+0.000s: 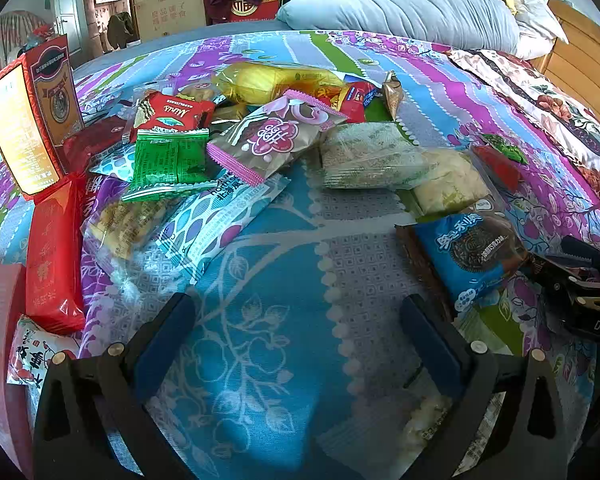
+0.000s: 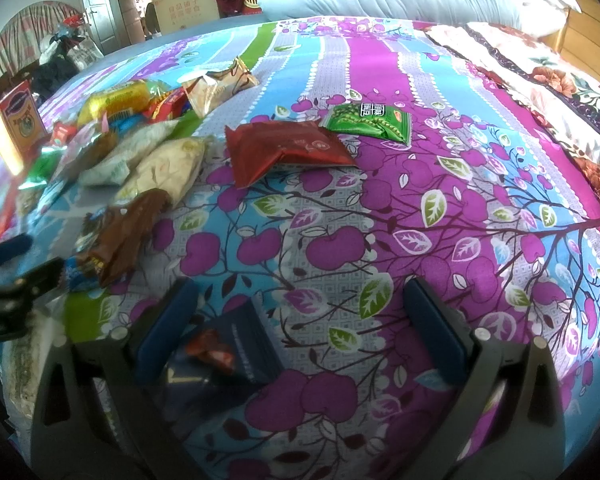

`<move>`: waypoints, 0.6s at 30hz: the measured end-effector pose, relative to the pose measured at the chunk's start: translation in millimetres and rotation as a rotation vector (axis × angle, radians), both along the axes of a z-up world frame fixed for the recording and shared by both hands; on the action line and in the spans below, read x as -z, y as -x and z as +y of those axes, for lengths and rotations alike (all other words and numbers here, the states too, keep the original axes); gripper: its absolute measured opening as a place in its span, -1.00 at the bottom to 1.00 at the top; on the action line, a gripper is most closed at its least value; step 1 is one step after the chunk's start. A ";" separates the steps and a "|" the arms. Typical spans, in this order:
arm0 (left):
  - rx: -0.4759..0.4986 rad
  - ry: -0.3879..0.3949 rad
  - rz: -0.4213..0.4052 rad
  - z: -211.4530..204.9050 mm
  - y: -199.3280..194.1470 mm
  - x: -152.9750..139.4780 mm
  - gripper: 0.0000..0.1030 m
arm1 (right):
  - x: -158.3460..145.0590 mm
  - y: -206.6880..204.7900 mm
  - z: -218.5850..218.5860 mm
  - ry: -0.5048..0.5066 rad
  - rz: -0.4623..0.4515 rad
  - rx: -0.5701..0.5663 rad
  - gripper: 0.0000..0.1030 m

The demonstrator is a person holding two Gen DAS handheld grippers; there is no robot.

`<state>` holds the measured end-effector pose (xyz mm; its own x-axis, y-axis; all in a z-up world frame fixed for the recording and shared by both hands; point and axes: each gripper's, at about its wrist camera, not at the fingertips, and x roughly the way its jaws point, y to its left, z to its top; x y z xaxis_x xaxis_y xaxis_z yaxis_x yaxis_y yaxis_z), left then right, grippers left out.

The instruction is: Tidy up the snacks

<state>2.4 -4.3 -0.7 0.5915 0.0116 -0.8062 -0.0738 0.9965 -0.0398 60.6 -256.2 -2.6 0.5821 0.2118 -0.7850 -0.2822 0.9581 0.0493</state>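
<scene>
We are holding both the left gripper point(image 1: 296, 336) and right gripper point(image 2: 300, 320) wide open, empty, near the snack pile point(image 1: 220, 140).

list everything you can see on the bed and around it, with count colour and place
floral bedsheet: one, purple, blue and green, covers the bed
pile of mixed snack packets: many, mixed colours, left half of the bed
blue cookie packet: one, near edge of the pile, by the right gripper
dark red foil packet: one, apart from the pile, mid bed
green snack packet: one, just beyond the dark red packet
red and gold cardboard box: one, upright, far left
dark blue flat packet: one, beside the right gripper's left finger
pale blue quilt: one, bunched at the far end
left gripper: fingers wide apart, empty
right gripper: fingers wide apart, empty
</scene>
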 end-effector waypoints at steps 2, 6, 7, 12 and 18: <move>0.000 0.000 0.000 0.0 0.0 0.0 1.00 | 0.1 0.1 -0.3 0.000 0.000 0.000 1.00; 0.000 0.000 0.000 0.0 0.0 -0.1 1.00 | -0.6 -0.1 -1.5 -0.001 0.001 0.000 1.00; 0.000 0.000 0.000 0.1 0.1 0.0 1.00 | 0.0 0.0 -0.8 -0.001 0.000 0.000 1.00; 0.000 0.000 0.000 0.0 -0.1 -0.1 1.00 | -0.5 0.1 -1.9 -0.002 0.000 0.000 1.00; 0.000 0.000 0.000 0.0 -0.1 -0.1 1.00 | 0.4 0.1 -1.0 -0.001 0.000 0.000 1.00</move>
<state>2.5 -4.2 -0.6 0.5911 0.0114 -0.8065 -0.0738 0.9965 -0.0400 60.5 -257.2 -3.0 0.5820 0.2128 -0.7848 -0.2822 0.9580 0.0505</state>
